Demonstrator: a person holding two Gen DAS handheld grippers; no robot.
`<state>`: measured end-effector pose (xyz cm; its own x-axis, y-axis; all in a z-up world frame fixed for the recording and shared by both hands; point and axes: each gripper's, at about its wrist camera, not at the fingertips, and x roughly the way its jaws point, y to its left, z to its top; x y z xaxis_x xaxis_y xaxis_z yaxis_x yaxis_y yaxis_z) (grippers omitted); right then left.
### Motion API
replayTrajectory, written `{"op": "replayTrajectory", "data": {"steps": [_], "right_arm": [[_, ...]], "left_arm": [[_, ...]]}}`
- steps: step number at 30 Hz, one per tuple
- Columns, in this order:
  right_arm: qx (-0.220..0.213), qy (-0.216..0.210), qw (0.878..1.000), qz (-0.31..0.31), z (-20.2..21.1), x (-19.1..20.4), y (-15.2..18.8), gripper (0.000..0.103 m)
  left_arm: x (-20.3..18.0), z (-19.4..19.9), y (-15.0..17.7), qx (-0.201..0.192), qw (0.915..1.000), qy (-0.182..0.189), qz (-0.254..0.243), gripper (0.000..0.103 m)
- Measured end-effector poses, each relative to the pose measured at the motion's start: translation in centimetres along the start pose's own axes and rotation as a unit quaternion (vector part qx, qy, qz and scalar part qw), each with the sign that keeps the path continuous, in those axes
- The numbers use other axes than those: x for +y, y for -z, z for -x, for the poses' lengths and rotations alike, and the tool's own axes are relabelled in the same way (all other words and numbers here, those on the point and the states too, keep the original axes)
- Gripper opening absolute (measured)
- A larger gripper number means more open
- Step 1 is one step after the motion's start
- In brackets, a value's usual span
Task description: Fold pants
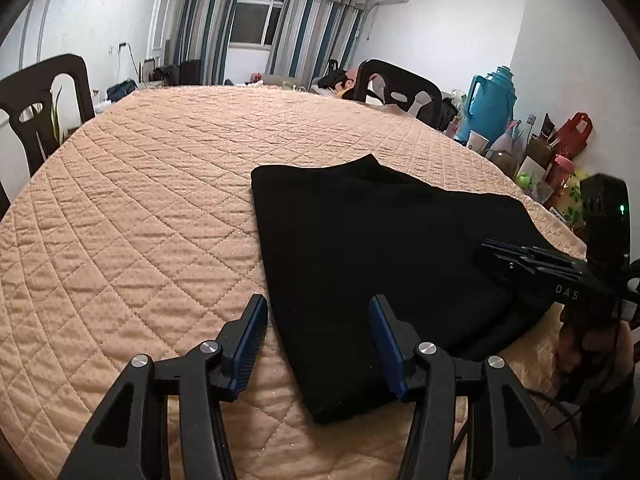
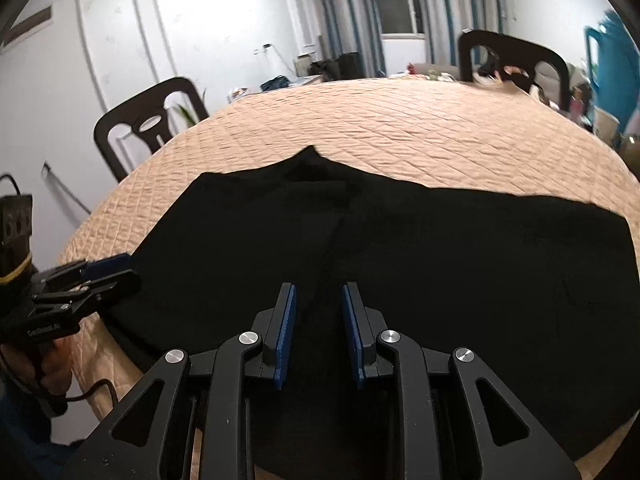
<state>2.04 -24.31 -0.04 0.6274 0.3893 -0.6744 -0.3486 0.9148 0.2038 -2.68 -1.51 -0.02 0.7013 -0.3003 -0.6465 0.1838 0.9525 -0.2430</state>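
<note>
Black pants lie folded flat on the peach quilted table cover. My left gripper is open, its blue pads straddling the near left edge of the pants, low over the table. My right gripper is open with a narrower gap, hovering over the middle of the pants. In the left wrist view the right gripper reaches in over the right side of the pants. In the right wrist view the left gripper sits at the pants' left edge.
Dark chairs stand at the table's far left and far right. A blue thermos jug, cups, bottles and a red bag crowd the right side. A black device stands near the right edge.
</note>
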Motion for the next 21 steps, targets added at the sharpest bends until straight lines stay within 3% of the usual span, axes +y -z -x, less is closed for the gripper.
{"op": "replayTrajectory", "data": {"steps": [3, 6, 12, 15, 16, 18, 21], "right_arm": [[-0.005, 0.008, 1.0, 0.007, 0.3, 0.2, -0.4, 0.023], [-0.011, -0.012, 1.0, 0.009, 0.0, 0.8, -1.7, 0.023], [0.013, -0.03, 0.999, 0.016, -3.0, 1.7, -6.2, 0.023], [0.056, 0.003, 0.998, -0.002, -6.6, 0.4, -7.8, 0.023], [0.063, 0.011, 0.998, -0.009, -7.2, 0.0, -7.9, 0.023], [0.061, -0.002, 0.997, -0.036, -7.2, -1.1, -7.9, 0.023], [0.033, -0.015, 0.999, -0.036, -4.9, -1.2, -6.7, 0.023]], "left_arm": [[-0.1, -0.2, -1.7, -0.011, 0.9999, 0.0, -0.007, 0.055], [-0.1, -1.4, -3.9, -0.018, 0.9996, -0.01, -0.019, 0.055], [0.2, -5.7, -8.4, 0.024, 0.9993, -0.018, -0.021, 0.055], [0.6, -8.2, -9.1, 0.054, 0.9979, -0.032, -0.017, 0.055], [0.5, -8.2, -9.1, 0.045, 0.9979, -0.042, -0.021, 0.056], [0.4, -8.3, -8.9, 0.049, 0.9968, -0.059, -0.024, 0.056], [0.3, -6.7, -7.7, 0.044, 0.9979, -0.043, -0.021, 0.056]]}}
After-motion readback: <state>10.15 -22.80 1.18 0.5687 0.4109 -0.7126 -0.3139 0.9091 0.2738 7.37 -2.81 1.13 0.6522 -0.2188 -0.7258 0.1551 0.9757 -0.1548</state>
